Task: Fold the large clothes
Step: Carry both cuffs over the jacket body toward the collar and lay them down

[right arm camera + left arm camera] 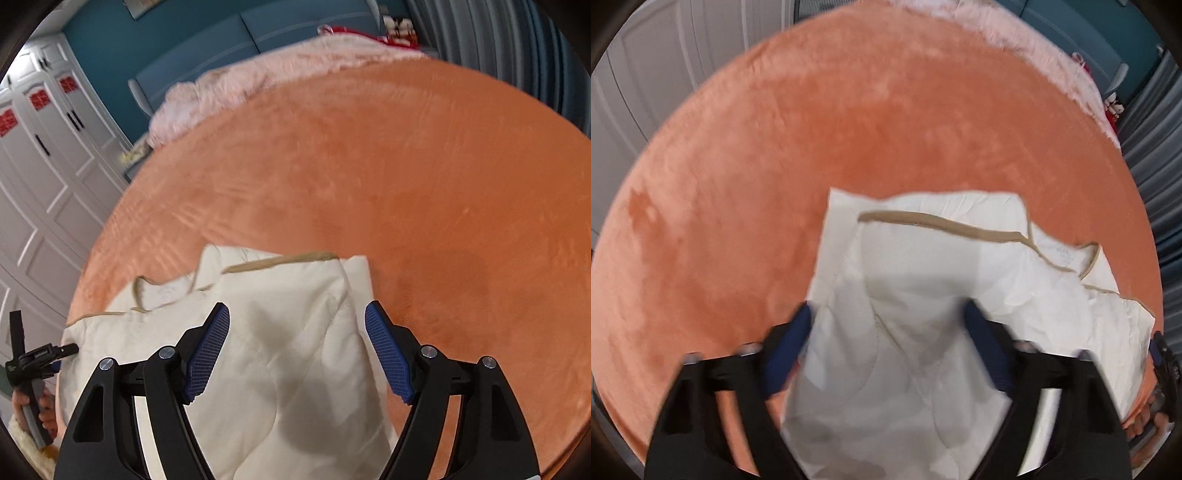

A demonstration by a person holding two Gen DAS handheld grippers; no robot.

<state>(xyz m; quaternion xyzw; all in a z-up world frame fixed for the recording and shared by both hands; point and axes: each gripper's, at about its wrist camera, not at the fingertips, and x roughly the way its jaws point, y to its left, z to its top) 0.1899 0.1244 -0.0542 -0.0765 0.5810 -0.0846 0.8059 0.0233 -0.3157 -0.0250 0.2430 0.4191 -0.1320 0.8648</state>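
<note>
On the orange blanket lies the cream garment, partly folded; left gripper and right gripper hang above it, jaws apart, probably poised to pinch its near edge.

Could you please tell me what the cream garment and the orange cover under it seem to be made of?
The cream garment looks like a thin quilted, padded fabric with a matte, slightly papery surface: curved stitch lines, fine crinkles and tan binding along its edges. The orange cover looks like a plush fleece or velvet, judging by its soft sheen and the lighter and darker brushed patches in the nap.
</note>
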